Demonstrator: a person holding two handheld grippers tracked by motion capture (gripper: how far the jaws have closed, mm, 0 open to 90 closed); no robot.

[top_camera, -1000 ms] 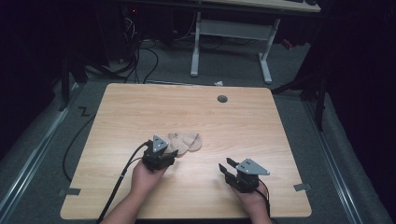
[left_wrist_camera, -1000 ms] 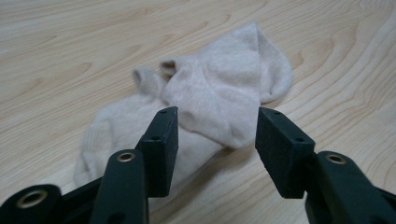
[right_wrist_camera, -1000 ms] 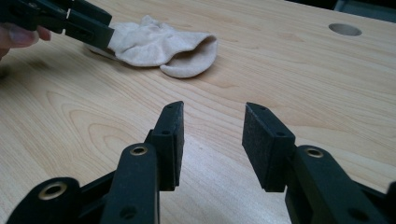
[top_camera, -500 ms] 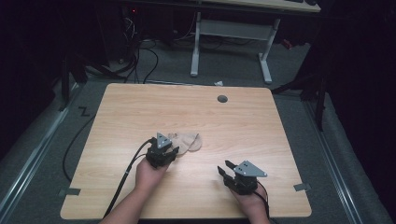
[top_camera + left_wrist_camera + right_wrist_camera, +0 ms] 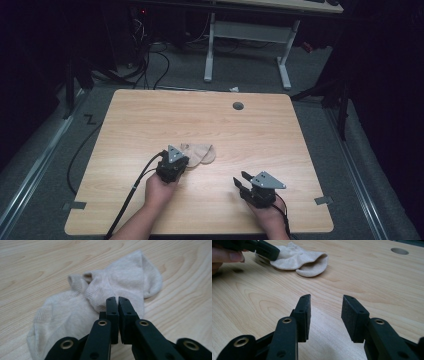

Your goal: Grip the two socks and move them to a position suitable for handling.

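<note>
Left gripper (image 5: 117, 300): jaws just closed from wide apart to nearly touching, clenched on a cuff fold of the beige knitted socks (image 5: 100, 305). Socks: lying in a loose pile on the light wooden table (image 5: 250, 125), centre of the high view, position unchanged against the earlier frames. Right gripper (image 5: 325, 312): released, jaws wide apart over bare wood, lower right of the high view, well apart from the socks.

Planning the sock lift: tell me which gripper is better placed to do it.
Left. The left gripper has just been closing and its jaws pinch a fold of the beige sock. The right gripper is open over bare table, apart from the sock.
</note>
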